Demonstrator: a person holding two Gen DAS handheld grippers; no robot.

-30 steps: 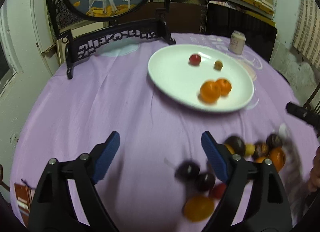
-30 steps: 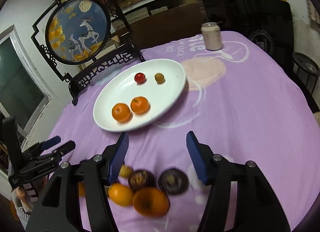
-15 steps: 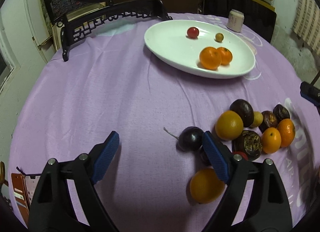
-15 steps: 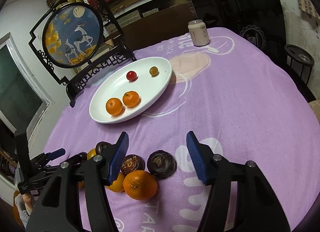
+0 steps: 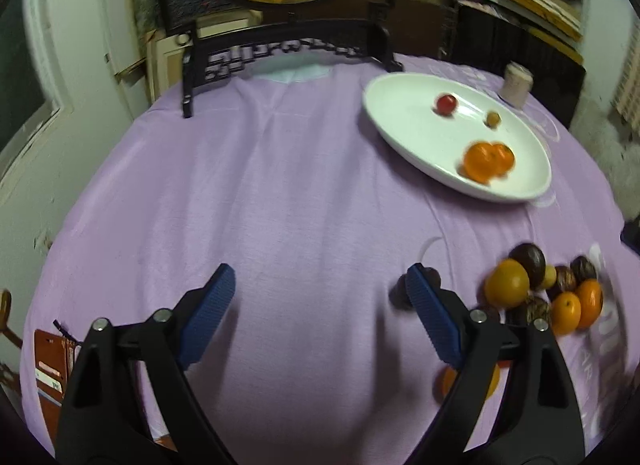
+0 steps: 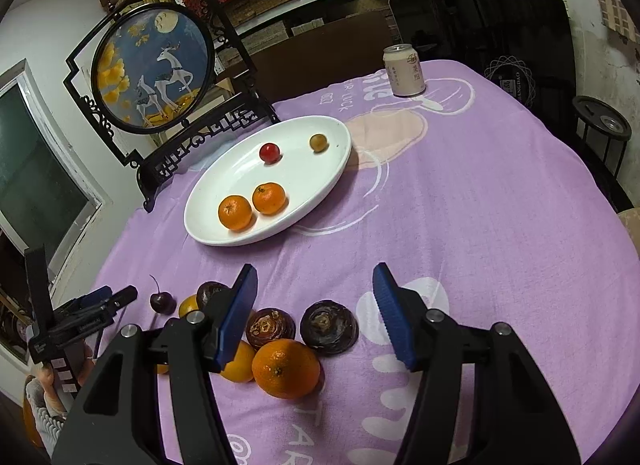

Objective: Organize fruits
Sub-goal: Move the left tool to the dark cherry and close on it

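- Between the blue pads of the right claw [image 6: 316, 315], whose jaws stand apart and hold nothing, lies only bare purple cloth of the surface [image 6: 480, 205]; no fruit is in its grip.
- Just left of and below that claw sits the unsorted heap: a large orange [image 6: 286, 368] nearest, two dark wrinkled fruits [image 6: 329, 327] just beyond it, and more orange and dark pieces partly hidden behind the claw's left finger.
- Further left, a stemmed cherry [image 6: 162, 302] lies alone on the cloth, near the tip of the left claw [image 5: 320, 315].
- Seen from its own camera, the left claw is empty and wide, its jaws closing with nothing between them; the cherry shows at the outer edge of its right pad, and the heap lies off to its right.
- Beyond both claws, well apart from the heap, the white plate [image 6: 208, 233] already carries two tangerines [image 6: 269, 198], a small red fruit [image 6: 269, 152] and a small yellow-brown one [image 6: 318, 142].
- Judged from this, the sorting is under way but less than half done: four pieces are plated, while most of the fruit waits on the cloth.
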